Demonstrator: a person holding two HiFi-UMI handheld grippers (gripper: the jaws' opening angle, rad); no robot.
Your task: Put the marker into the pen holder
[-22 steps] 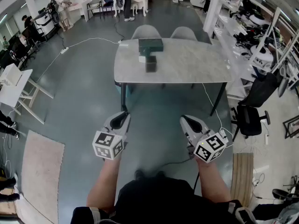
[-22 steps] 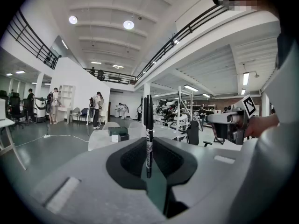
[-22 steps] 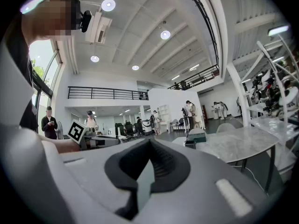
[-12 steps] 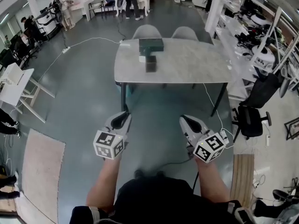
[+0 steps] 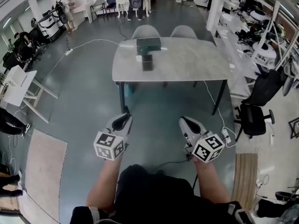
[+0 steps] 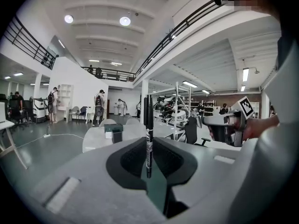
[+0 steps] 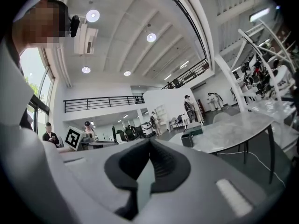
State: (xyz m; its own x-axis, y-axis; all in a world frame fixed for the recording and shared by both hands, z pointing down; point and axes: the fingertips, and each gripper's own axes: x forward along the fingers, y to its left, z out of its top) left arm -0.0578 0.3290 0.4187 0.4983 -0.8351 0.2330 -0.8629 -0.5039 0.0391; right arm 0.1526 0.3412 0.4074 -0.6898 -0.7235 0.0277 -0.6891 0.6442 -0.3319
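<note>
- Left gripper view: a slim black marker (image 6: 148,120) with white print on its barrel stands upright, clamped between the dark ribbed pads of the left gripper (image 6: 148,143), well apart from the table.
- Right gripper view: the right gripper (image 7: 149,144), a smooth grey shell with dark pads, has its jaws closed together on nothing.
- Head view: a pale, stone-patterned table (image 5: 187,62) with rounded corners carries a dark, boxy pen holder (image 5: 147,63) just in front of a dark green box (image 5: 148,44). The holder's contents cannot be made out.

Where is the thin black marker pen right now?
In the left gripper view, the thin black marker pen stands upright, clamped between the jaws of the left gripper, far short of the grey table.
</note>
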